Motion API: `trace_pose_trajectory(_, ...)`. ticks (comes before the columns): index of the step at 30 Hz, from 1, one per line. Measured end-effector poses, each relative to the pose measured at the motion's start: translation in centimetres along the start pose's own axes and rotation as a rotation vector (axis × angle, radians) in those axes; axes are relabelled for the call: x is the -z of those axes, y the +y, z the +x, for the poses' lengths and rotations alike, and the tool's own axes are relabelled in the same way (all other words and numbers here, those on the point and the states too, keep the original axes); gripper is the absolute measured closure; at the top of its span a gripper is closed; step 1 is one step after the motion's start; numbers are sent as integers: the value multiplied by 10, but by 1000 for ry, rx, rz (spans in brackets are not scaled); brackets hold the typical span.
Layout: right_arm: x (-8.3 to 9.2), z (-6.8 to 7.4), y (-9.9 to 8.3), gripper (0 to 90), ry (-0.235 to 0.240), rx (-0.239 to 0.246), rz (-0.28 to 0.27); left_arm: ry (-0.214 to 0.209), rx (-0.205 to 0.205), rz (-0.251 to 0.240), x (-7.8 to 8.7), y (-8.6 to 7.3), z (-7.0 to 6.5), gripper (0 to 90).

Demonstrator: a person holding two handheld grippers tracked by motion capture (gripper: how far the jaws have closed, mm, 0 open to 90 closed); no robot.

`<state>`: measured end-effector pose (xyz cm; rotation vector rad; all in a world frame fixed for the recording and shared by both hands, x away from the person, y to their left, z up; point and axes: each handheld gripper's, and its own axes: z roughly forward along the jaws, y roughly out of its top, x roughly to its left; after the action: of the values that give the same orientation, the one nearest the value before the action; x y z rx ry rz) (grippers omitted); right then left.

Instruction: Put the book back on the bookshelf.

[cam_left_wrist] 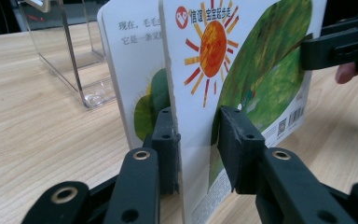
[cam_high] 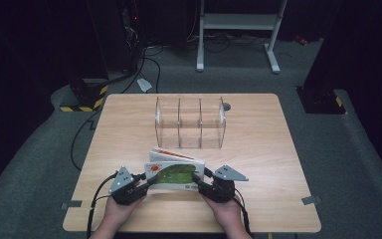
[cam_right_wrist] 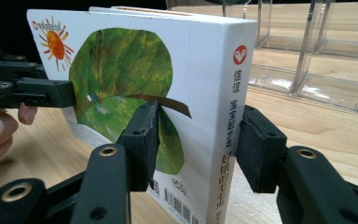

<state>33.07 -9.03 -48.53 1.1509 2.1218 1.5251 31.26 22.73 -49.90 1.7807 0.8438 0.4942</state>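
In the high view, the book point(cam_high: 175, 175) lies on the desk point(cam_high: 258, 164) between the two tools. The left tool point(cam_high: 148, 182) meets its left edge and the right tool point(cam_high: 197, 178) meets its right edge. A clear box point(cam_high: 191, 122) stands beyond the book, apart from both tools.

In the left gripper view, the book's back cover point(cam_left_wrist: 242, 84) stands upright between the jaws of the left tool point(cam_left_wrist: 198, 140). One pad touches the cover; the other shows a thin gap, so the jaws are narrow but not clearly pressing. A second leaf of the book rises just behind the jaws. The right tool is at the far edge of the cover.

In the right gripper view, the spine point(cam_right_wrist: 228, 107) of the book sits between the jaws of the right tool point(cam_right_wrist: 198, 140). The left pad rests against the cover; the right pad stands just beside the book, with a little gap. The left tool is at the far edge.
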Motion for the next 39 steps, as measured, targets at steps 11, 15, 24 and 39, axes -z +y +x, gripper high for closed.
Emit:
trace_pose_trajectory(11, 4, 4, -1, 544, -21, 55, -20, 30, -27, 23, -8, -3, 0, 647)
trace_pose_trajectory(15, 5, 5, -3, 539, -34, 82, -15, 56, -69, 41, -15, -4, 0, 629)
trace_pose_trajectory(24, 9, 10, -12, 540, -19, 94, 6, 78, -102, 51, -18, -5, 1, 588)
trace_pose_trajectory(39, 5, 11, -8, 343, 3, 128, 22, 115, -56, 53, -5, -10, 13, 433)
